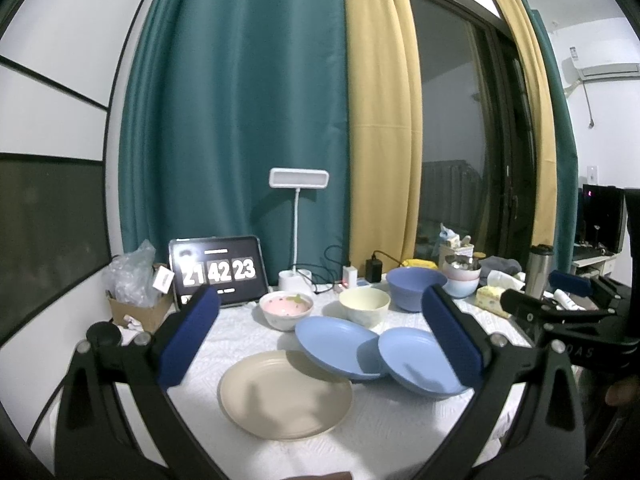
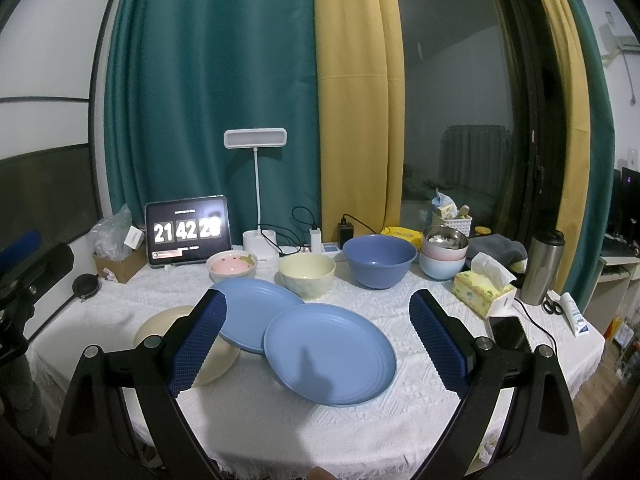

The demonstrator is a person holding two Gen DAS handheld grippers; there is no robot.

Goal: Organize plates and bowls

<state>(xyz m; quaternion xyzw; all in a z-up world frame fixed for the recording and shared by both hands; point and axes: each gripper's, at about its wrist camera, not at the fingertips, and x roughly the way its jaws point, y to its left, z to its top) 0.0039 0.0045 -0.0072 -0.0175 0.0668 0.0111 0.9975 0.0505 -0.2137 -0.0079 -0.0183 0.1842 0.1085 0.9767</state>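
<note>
A cream plate [image 1: 284, 394] lies nearest on the white tablecloth, with two blue plates [image 1: 338, 346] [image 1: 420, 360] overlapping to its right. In the right wrist view the near blue plate [image 2: 330, 354] leans on the far blue plate [image 2: 256, 312], which rests on the cream plate [image 2: 160, 326]. Behind them stand a pink bowl [image 2: 232, 266], a cream bowl [image 2: 307, 276], a large blue bowl [image 2: 379, 258] and stacked bowls [image 2: 443, 258]. My left gripper [image 1: 320, 334] is open above the plates. My right gripper [image 2: 318, 340] is open too, holding nothing.
A tablet clock [image 2: 188, 230], a desk lamp [image 2: 256, 138], chargers and a cardboard box [image 2: 118, 266] line the back edge. A tissue box [image 2: 482, 288], a phone [image 2: 508, 334], a steel tumbler [image 2: 542, 266], scissors and a tube sit on the right. Curtains hang behind.
</note>
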